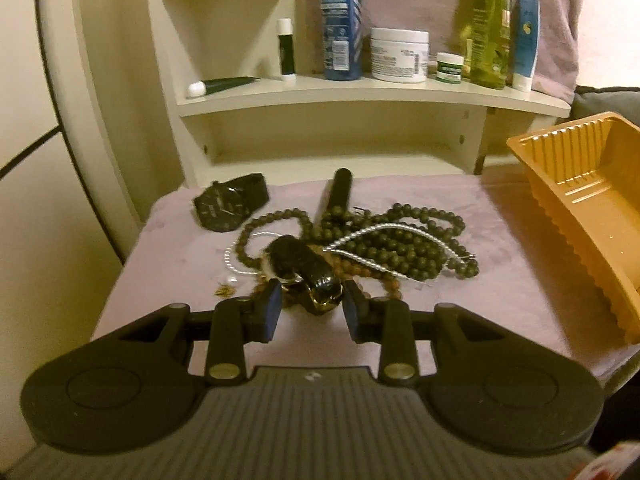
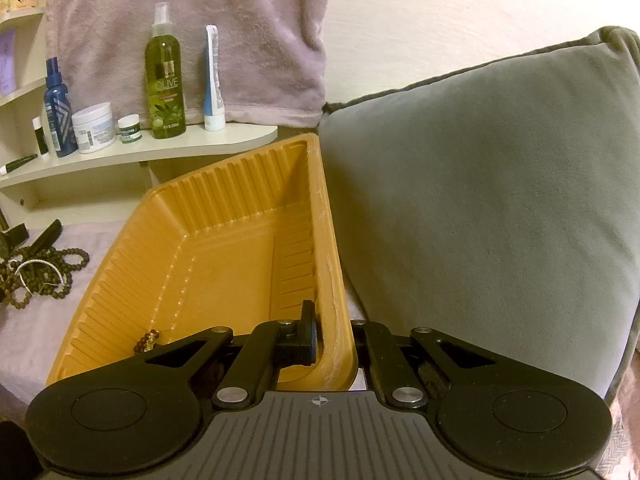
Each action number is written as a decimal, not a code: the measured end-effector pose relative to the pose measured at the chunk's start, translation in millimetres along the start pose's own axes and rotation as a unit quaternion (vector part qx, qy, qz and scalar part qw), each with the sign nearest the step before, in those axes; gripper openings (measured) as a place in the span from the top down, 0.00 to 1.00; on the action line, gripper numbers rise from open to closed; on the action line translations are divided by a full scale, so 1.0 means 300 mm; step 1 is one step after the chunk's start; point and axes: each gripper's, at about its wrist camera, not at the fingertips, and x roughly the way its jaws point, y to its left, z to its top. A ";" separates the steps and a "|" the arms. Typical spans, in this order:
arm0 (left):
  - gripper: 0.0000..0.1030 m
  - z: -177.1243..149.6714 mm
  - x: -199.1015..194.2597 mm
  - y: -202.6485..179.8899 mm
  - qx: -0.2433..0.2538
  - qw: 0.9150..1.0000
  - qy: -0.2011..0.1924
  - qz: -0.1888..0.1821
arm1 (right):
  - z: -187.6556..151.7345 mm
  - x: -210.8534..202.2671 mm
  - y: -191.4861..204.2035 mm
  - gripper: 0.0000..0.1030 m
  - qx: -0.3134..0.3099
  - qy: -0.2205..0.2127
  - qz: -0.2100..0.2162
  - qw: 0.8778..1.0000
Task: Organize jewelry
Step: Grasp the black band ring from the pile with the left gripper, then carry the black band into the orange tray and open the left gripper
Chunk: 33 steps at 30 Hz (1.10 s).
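On the lilac cloth (image 1: 160,248) lies a tangle of dark bead strands (image 1: 404,250) with a pearl strand (image 1: 372,232) across it. A black-and-gold watch (image 1: 316,280) rests at the tangle's near edge, right between the fingertips of my left gripper (image 1: 312,304). The jaws stand partly open, close on either side of the watch. My right gripper (image 2: 332,340) is shut on the right wall of the orange plastic tray (image 2: 224,240), one finger (image 2: 308,332) inside and the other hidden behind the wall. The tray (image 1: 576,200) is tipped up. A small brown bead bracelet (image 2: 146,342) lies in it.
A black watch (image 1: 228,204) and a black cylinder (image 1: 340,192) lie behind the tangle. The cream shelf (image 1: 360,92) at the back carries bottles, jars and tubes. A grey cushion (image 2: 480,180) stands against the tray's right side.
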 end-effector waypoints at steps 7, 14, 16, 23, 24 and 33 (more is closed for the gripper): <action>0.85 -0.005 0.012 0.028 -0.002 1.000 0.008 0.002 | -0.001 0.000 -0.002 0.96 0.001 0.000 0.001 1.000; 0.86 0.021 -0.009 0.041 0.005 1.000 -0.002 -0.002 | -0.001 -0.001 0.000 0.96 0.002 0.000 0.000 1.000; 0.86 0.038 -0.018 0.055 0.006 1.000 -0.007 -0.002 | -0.001 -0.001 0.000 0.96 0.002 0.000 0.000 1.000; 0.86 0.100 -0.047 0.093 0.016 1.000 -0.018 -0.005 | 0.001 -0.004 0.001 0.96 0.002 0.000 0.000 1.000; 0.86 0.107 -0.052 0.092 0.018 1.000 -0.019 -0.006 | 0.001 -0.004 0.001 0.96 0.002 0.000 0.000 1.000; 0.86 0.143 -0.102 0.030 0.037 0.998 -0.032 -0.029 | 0.004 -0.008 0.008 0.96 0.003 -0.001 0.001 1.000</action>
